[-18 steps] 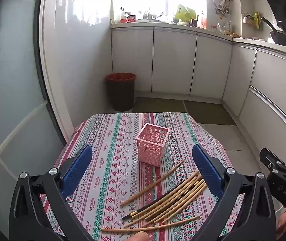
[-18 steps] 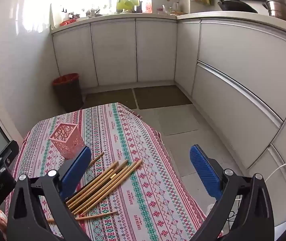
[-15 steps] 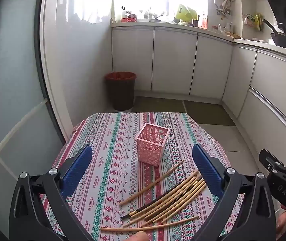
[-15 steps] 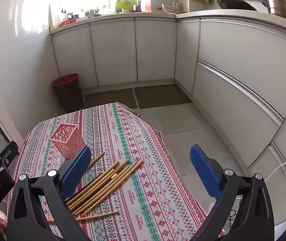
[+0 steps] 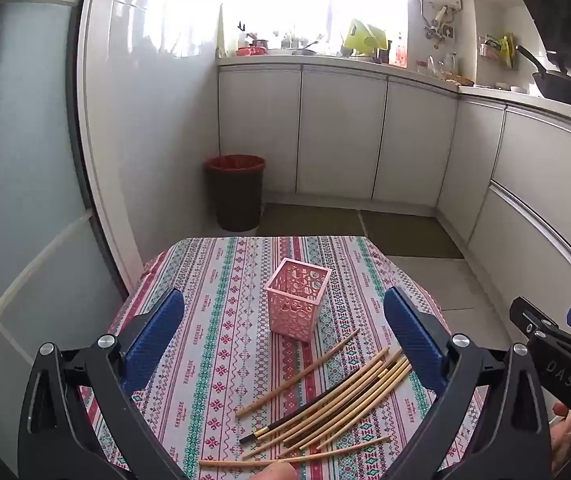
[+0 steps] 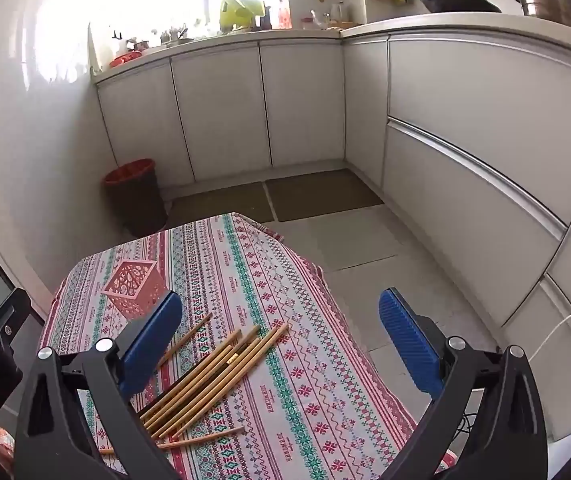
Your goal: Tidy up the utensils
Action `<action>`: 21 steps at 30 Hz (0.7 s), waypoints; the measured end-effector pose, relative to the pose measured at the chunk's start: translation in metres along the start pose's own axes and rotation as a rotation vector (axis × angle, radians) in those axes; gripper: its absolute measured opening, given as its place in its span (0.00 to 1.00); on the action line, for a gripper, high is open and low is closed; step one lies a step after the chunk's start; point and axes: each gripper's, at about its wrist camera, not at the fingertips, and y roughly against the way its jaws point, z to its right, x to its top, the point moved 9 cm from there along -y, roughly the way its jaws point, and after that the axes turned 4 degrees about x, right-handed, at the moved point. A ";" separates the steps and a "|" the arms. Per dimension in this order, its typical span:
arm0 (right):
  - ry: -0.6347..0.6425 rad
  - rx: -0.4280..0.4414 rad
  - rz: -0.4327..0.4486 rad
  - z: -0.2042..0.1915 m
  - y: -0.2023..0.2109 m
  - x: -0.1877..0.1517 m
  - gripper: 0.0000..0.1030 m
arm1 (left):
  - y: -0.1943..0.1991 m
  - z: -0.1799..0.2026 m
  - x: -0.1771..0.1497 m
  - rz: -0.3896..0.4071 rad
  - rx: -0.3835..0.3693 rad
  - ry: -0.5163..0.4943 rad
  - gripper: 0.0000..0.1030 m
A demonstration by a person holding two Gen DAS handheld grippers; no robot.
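Table (image 5: 205, 280) under a striped patterned cloth carries everything. We see the pink perforated plastic basket (image 5: 297, 304) upright, apparently empty, beyond the loose bamboo chopsticks (image 5: 337, 404), which lie diagonally, near-left to far-right. Our left gripper (image 5: 285, 336) and right gripper (image 6: 281, 336) both gape wide, holding nothing; the right looks nearer the bundle.

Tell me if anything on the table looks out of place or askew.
The chopsticks lie loose on the tablecloth instead of in the pink basket, which stands upright. One dark chopstick is mixed among them, and one stick lies crosswise at the near edge.
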 end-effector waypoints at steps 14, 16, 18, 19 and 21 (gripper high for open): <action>-0.027 0.003 0.061 0.006 0.015 0.007 0.93 | 0.020 0.012 0.017 0.094 -0.006 -0.050 0.93; -0.028 0.005 0.064 0.007 0.014 0.007 0.93 | 0.022 0.013 0.020 0.113 0.002 -0.059 0.93; -0.028 0.008 0.066 0.007 0.015 0.008 0.93 | 0.023 0.014 0.021 0.126 0.005 -0.066 0.93; -0.027 0.009 0.068 0.006 0.015 0.008 0.93 | 0.024 0.015 0.021 0.128 0.004 -0.067 0.93; -0.028 0.012 0.071 0.007 0.016 0.009 0.93 | 0.024 0.016 0.022 0.130 0.004 -0.069 0.93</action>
